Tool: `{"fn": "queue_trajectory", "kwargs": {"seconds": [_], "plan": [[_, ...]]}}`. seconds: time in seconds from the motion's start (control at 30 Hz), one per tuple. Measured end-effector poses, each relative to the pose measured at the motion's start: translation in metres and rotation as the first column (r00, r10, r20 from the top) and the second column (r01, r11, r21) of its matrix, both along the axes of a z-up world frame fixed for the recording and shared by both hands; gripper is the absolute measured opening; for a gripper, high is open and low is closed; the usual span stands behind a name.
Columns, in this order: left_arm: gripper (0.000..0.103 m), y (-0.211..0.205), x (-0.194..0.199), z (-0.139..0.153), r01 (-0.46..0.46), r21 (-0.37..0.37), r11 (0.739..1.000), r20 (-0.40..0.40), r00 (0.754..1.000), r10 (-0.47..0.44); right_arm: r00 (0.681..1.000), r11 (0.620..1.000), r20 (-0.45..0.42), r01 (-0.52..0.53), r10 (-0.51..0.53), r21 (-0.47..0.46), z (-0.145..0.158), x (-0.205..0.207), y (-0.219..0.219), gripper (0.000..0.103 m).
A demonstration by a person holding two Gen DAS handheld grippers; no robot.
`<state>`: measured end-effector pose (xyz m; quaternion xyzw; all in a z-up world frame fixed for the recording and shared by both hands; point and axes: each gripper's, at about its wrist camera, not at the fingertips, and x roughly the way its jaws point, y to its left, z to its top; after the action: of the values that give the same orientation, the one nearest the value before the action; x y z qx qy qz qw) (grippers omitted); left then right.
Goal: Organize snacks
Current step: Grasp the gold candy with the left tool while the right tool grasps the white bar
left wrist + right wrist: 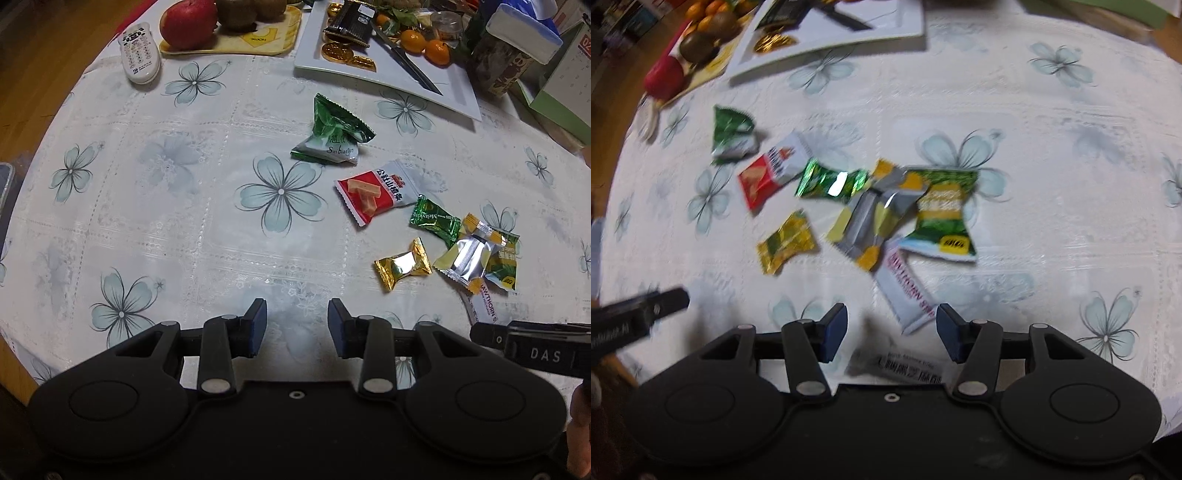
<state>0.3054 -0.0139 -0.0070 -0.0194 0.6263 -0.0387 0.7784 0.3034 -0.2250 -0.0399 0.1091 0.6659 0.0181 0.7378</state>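
well, both claws hang over a surface (155, 206) covered with a white cloth printed in pale blue flowers. the left claw (297, 325) sits at the bottom middle of its view with its blue-padded fingers apart and nothing between them. the right claw (892, 330) is likewise spread wide in its own blurred view, and the lower end of a white hawthorn bar (908, 291) lies on the cloth in the gap between its fingers, not gripped.

the snacks are scattered right of centre in the left view: a green and white packet (334, 133) highest, a red and white packet (376, 195) just below it, then a small green foil sweet (436, 223), a gold foil sweet (402, 264) and a silver and yellow wrapper (469, 256) that overlaps a green and yellow packet (504, 266). in the right view the same pile spreads across the middle of the frame.

along the top of the left view stand a white tray (454, 99) holding gold coins (341, 53), a knife (410, 64) and small oranges (424, 46). left of it lies a yellow tray (284, 40) with a red apple (188, 24), and a white remote (140, 51) rests at upper left.
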Motion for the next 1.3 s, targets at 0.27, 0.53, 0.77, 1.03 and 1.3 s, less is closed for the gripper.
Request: {"fn": "queue_trajectory", "kwargs": {"seconds": [0.27,0.53,0.77,1.03,1.3], "plan": [[0.046,-0.005,0.001,0.0,0.013,-0.018,1.0,-0.01,1.0,-0.013,0.982,0.979,0.013,-0.188,0.19,-0.082,-0.002,-0.025,0.008,0.057],[0.046,-0.014,0.001,-0.005,0.044,-0.014,0.999,-0.025,0.999,-0.044,0.964,0.96,0.003,-0.266,0.267,-0.084,-0.009,-0.029,0.025,0.057],[0.046,-0.012,0.002,-0.006,0.046,-0.034,0.998,-0.029,0.998,-0.047,0.941,0.938,0.007,-0.337,0.338,-0.08,-0.008,-0.033,0.031,0.057],[0.046,-0.02,0.007,-0.009,0.086,-0.048,0.995,-0.023,0.996,-0.087,0.928,0.918,-0.002,-0.368,0.372,-0.148,-0.012,-0.036,0.041,0.036],[0.046,-0.045,0.018,-0.016,0.141,-0.097,0.985,0.008,0.99,-0.141,0.976,0.981,-0.106,-0.195,0.193,-0.014,-0.015,-0.017,0.012,0.022]]}}
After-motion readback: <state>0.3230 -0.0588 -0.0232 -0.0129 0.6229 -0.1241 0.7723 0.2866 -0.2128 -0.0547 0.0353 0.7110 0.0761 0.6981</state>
